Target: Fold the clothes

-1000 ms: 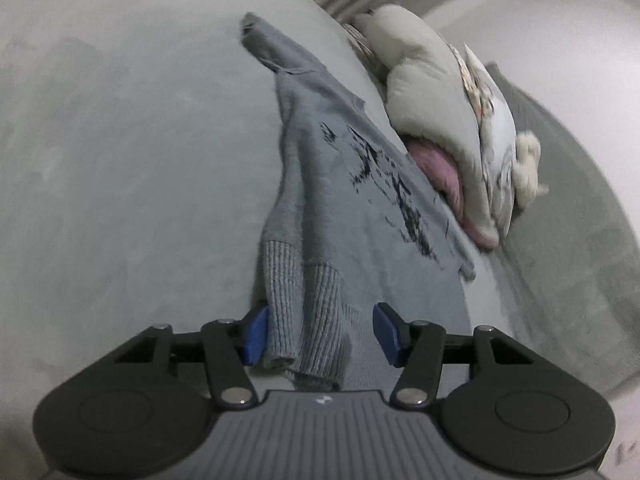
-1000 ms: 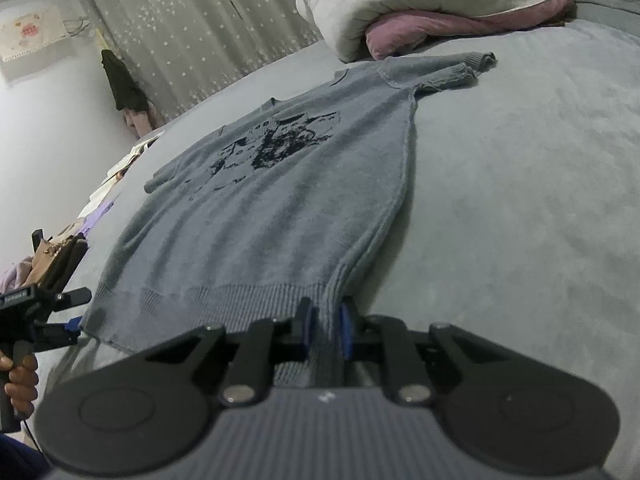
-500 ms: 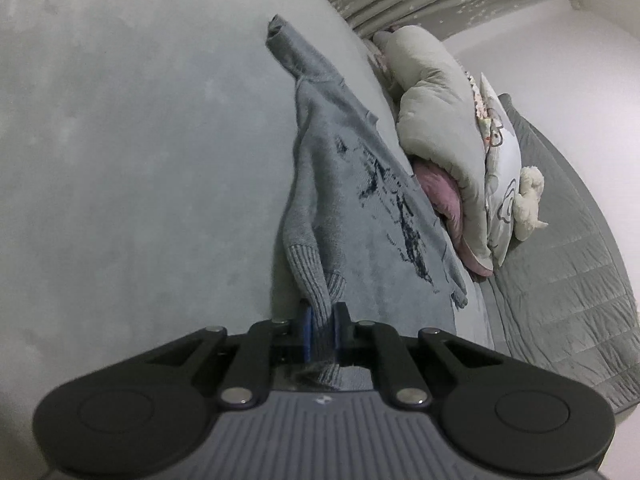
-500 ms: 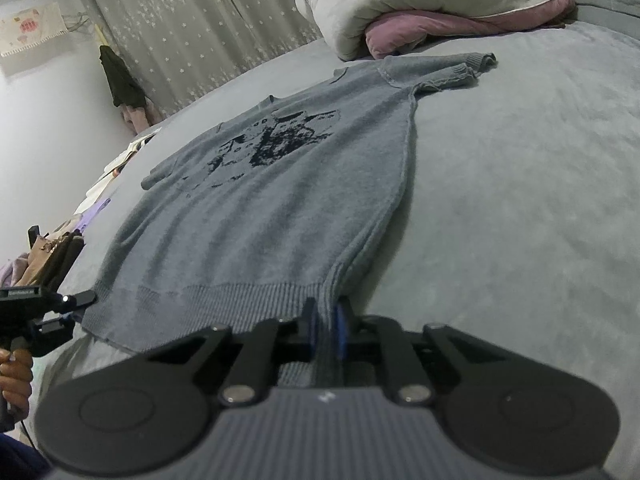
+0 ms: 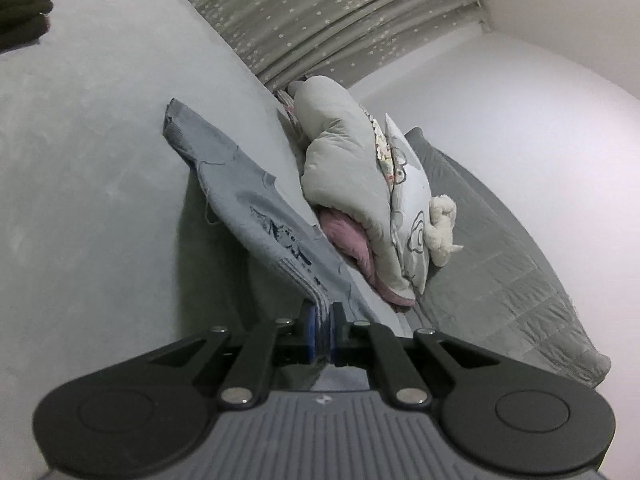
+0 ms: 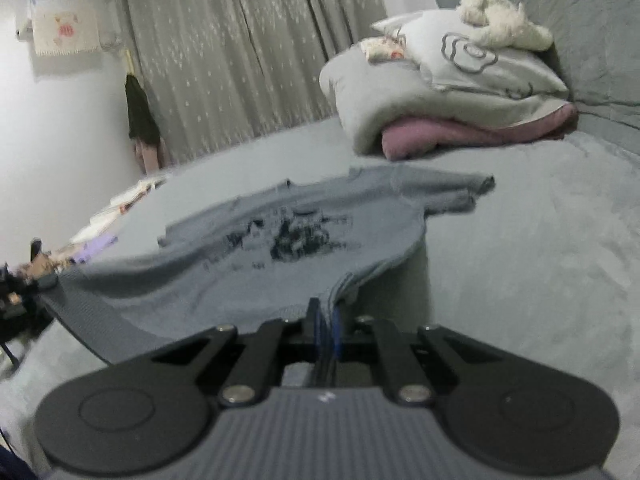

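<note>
A grey knit T-shirt (image 5: 256, 200) with a dark print lies on the grey bed (image 5: 100, 160). Its hem end is lifted off the bed while the sleeves and collar still rest on it. My left gripper (image 5: 322, 332) is shut on one ribbed hem corner. My right gripper (image 6: 327, 332) is shut on the other hem corner of the T-shirt (image 6: 288, 240). The hem hangs stretched between the two grippers. The other gripper shows dimly at the left edge of the right wrist view (image 6: 16, 292).
A folded pale duvet (image 5: 344, 168) over a pink blanket (image 5: 344, 236), a pillow and a white plush toy (image 5: 442, 224) lie near the shirt's collar end. Grey curtains (image 6: 240, 60) hang behind. Dark clothes (image 5: 20, 16) and papers (image 6: 120, 208) lie at the bed's far edge.
The left gripper closed on the hem corner a second ago. Both grippers have since risen, lifting the hem end of the T-shirt off the bed.
</note>
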{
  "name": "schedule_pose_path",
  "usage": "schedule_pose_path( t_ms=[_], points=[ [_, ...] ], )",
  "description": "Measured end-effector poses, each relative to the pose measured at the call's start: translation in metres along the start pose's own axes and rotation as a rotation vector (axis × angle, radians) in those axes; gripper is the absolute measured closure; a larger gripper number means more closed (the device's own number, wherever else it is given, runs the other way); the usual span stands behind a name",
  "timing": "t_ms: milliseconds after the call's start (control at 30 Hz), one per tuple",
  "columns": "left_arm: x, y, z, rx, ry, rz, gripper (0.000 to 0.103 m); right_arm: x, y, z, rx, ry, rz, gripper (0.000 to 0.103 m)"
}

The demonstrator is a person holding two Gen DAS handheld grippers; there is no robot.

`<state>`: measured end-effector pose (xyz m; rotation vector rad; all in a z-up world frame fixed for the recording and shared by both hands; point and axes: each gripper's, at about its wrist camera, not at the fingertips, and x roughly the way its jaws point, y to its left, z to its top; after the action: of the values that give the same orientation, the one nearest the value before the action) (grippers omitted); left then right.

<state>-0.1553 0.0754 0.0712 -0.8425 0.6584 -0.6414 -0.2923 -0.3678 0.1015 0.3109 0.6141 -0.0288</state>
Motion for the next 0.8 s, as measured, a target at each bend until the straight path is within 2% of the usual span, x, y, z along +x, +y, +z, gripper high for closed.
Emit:
schedule_pose_path(
  t_ms=[100, 200, 300, 400, 500, 567, 667, 767, 800],
  points=[
    [-0.006, 0.005, 0.004, -0.012, 0.007, 0.037, 0.099, -0.012, 0.000, 0.006, -0.008, -0.032, -0.003, 0.098],
    [-0.009, 0.009, 0.005, -0.015, 0.016, 0.088, 0.099, -0.015, -0.012, 0.009, 0.012, 0.013, 0.003, 0.098],
    [-0.009, 0.007, 0.004, -0.014, 0.032, 0.102, 0.099, -0.016, -0.014, 0.006, 0.018, 0.055, 0.049, 0.098],
    [-0.015, 0.002, 0.004, 0.007, 0.037, 0.109, 0.100, -0.024, -0.011, 0.005, 0.005, 0.057, 0.112, 0.098],
    [-0.025, -0.005, 0.003, 0.053, 0.009, 0.131, 0.102, -0.036, -0.012, 0.008, -0.013, 0.042, 0.123, 0.098],
    [-0.037, -0.015, 0.004, 0.108, -0.044, 0.144, 0.102, -0.045, -0.017, 0.010, -0.011, 0.019, 0.123, 0.098],
    [-0.047, -0.019, 0.007, 0.112, -0.077, 0.113, 0.102, -0.060, -0.022, 0.014, -0.016, -0.023, 0.139, 0.100],
    [-0.042, -0.017, 0.008, 0.118, -0.043, 0.114, 0.102, -0.069, -0.026, 0.016, -0.010, -0.036, 0.167, 0.095],
    [-0.034, -0.012, 0.007, 0.115, -0.014, 0.141, 0.102, -0.066, -0.029, 0.016, 0.008, -0.026, 0.162, 0.091]
  ],
)
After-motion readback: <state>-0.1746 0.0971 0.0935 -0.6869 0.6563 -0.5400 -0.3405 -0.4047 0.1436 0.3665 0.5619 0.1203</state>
